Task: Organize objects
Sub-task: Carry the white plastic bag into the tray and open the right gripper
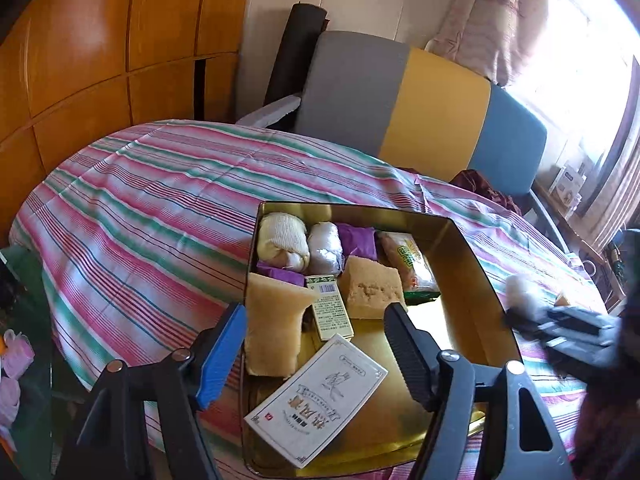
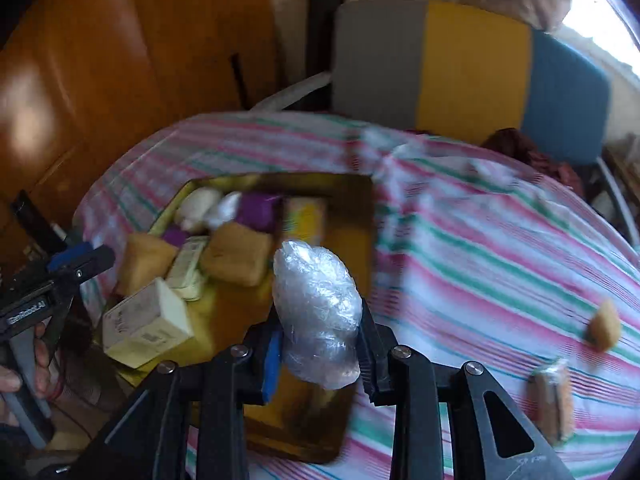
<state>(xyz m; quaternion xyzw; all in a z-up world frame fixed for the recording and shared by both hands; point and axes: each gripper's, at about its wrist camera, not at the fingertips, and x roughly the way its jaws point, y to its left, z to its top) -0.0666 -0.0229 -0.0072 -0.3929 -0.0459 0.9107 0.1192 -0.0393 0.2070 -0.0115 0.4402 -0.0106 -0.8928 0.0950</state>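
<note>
Clear plastic bundle (image 2: 316, 316) clamped in right gripper (image 2: 320, 354), just above gold tin (image 1: 472, 256); left gripper (image 1: 316, 344) apart, empty. Tin approx half full. Beyond, sponge (image 2: 604, 326) & packet (image 2: 552, 398) left on striped cloth (image 2: 480, 240).

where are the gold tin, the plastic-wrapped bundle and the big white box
gold tin (image 1: 476, 252): left wrist view, bare right wall.
plastic-wrapped bundle (image 2: 316, 304): right wrist view, crinkled middle.
big white box (image 1: 320, 396): left wrist view, printed top face.
</note>
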